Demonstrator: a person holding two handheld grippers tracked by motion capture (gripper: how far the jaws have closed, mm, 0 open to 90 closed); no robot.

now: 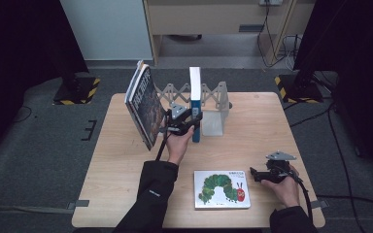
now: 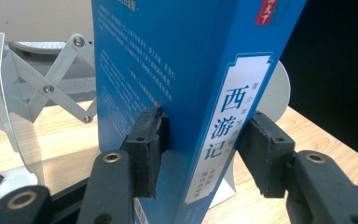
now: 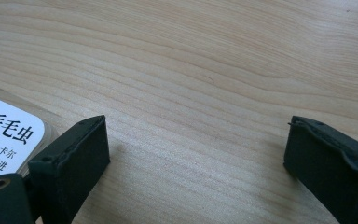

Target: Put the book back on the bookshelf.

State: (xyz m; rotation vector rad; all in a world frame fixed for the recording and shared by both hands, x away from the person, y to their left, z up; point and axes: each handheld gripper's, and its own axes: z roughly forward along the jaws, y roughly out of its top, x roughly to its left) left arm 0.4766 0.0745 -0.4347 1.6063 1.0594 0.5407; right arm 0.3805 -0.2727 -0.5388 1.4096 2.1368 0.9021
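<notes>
A pale wooden table (image 1: 126, 160) stands on grey carpet, with dark curtains at both sides and hazard-striped stand feet (image 1: 75, 92) near its far corners. At the back of the table an expanding metal book rack (image 1: 213, 94) holds a blue book (image 2: 177, 70) upright; a dark book (image 1: 145, 104) leans tilted just to its left. The left gripper (image 1: 182, 124) brackets the blue book's spine — its left pad touches the cover, the right stands just clear, no clamp. The right gripper (image 1: 253, 174) rests with jaws wide apart and empty, beside a caterpillar picture book (image 1: 221, 189) lying flat.
</notes>
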